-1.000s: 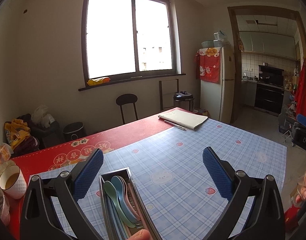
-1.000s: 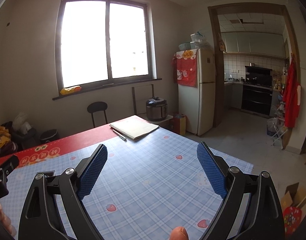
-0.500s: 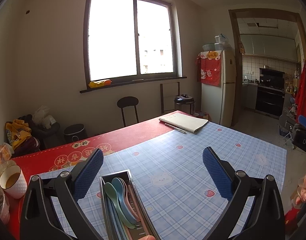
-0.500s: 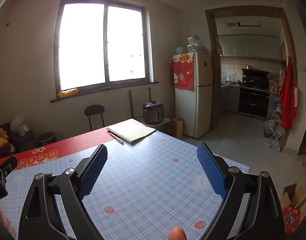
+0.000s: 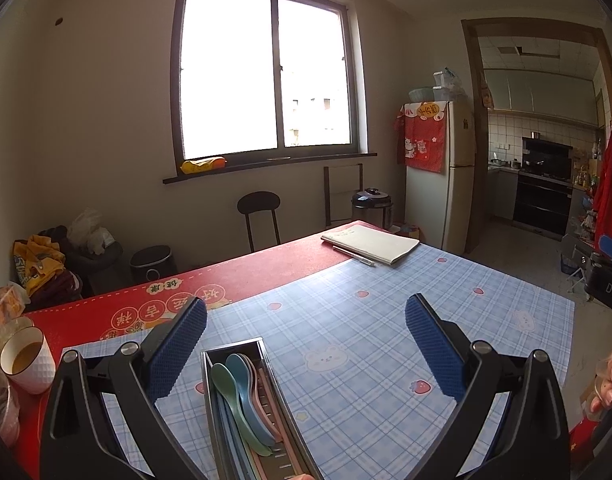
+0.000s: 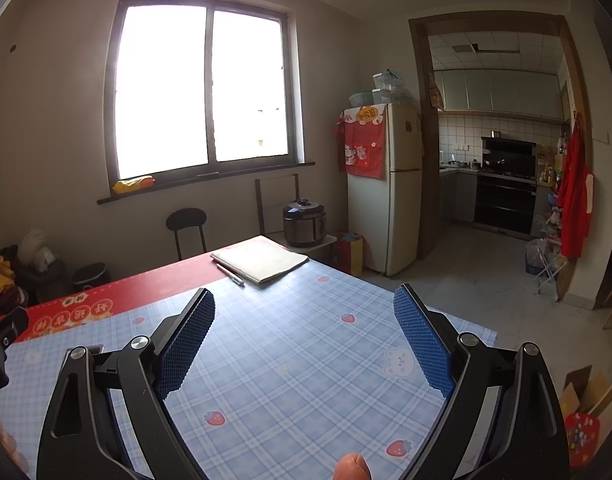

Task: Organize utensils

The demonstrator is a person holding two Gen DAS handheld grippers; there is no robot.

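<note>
Left tongs (image 5: 306, 326): released, blue pads wide apart, nothing between them, held above the desk (image 5: 386, 320). Right tongs (image 6: 304, 322): likewise released and empty.

Hidden or cut off:
- Metal utensil tray (image 5: 262, 412) runs off the bottom edge of the left wrist view; near end not visible. It lies on the desk near the left pad of the left tongs, low between the two arms.
- Spoons (image 5: 238, 400) lie lengthwise inside it, a green one and a blue one on top, pink ones beside them; handles cut off, count unclear.
- A fingertip (image 6: 352, 467) shows at the bottom edge of the right wrist view; fingers (image 5: 608, 376) at the right edge of the left view. The rest of the person is out of frame.
- In the right view the tray is almost wholly behind the left arm of the tongs.

Surface: blue plaid cloth (image 6: 306, 360) with strawberry and bear prints over a red cover with printed characters (image 5: 166, 308). Notebook (image 5: 370, 240) with a pen (image 5: 353, 255) just beside it at the far corner. White cup (image 5: 26, 360) holding brown liquid at the near left.

Room: large bright window (image 5: 266, 80), round stool (image 5: 259, 208) beneath it, cooker pot (image 6: 304, 220), white fridge (image 6: 390, 184) with red cloth, kitchen doorway far right.
</note>
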